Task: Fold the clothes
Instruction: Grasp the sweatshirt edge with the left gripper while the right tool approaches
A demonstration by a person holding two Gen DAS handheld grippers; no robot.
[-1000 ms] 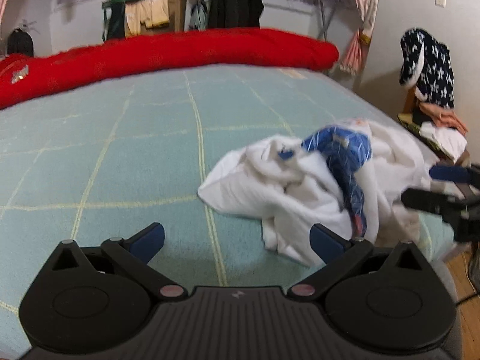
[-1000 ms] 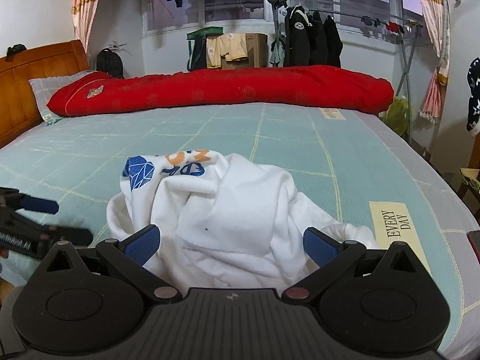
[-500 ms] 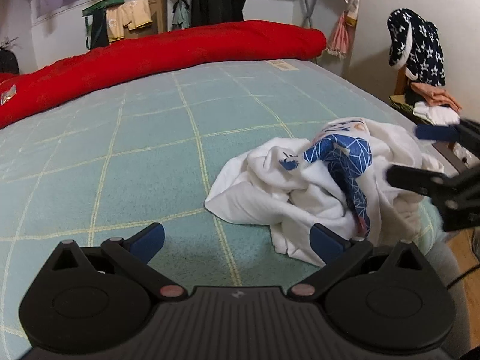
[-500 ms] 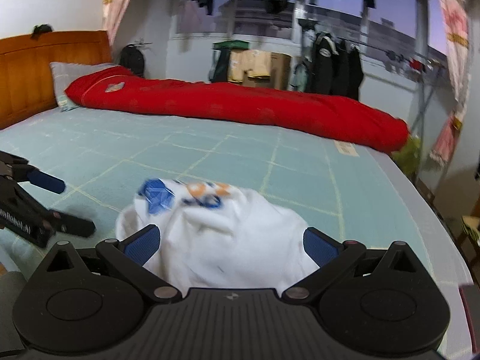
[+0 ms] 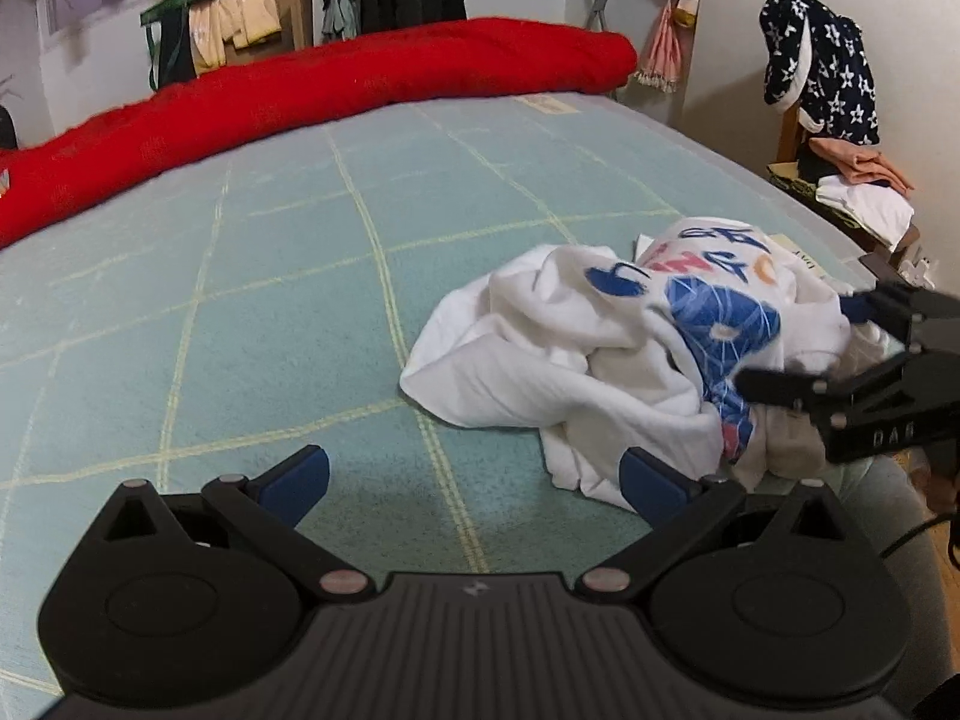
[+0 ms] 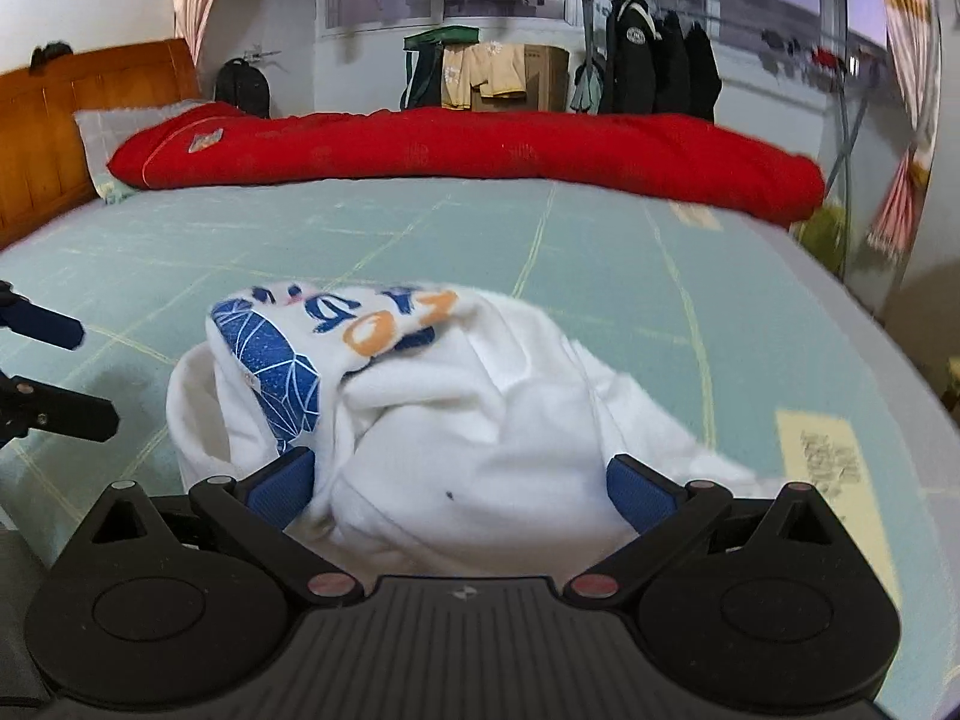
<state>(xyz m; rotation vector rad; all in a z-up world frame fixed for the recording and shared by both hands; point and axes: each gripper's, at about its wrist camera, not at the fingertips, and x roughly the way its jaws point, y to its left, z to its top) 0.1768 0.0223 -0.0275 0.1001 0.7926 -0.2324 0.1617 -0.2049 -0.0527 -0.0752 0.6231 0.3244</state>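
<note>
White shirt (image 6: 480, 420) with blue-orange print lies crumpled on green checked bed (image 5: 240, 276), near its right edge. Right hand-held gripper (image 6: 459, 480): jaws spread wide, fabric bunched between blue pads, not clamped. Left hand-held gripper (image 5: 474, 477): jaws apart, empty, over bare sheet just beside shirt. Red quilt (image 6: 468, 150) along far side

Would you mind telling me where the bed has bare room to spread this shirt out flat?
The green checked bedsheet lies bare between the long red rolled quilt and the crumpled white printed shirt, ahead of the left hand-held gripper. It is crowded at the bed's edge, where the right hand-held gripper straddles the shirt.
</note>
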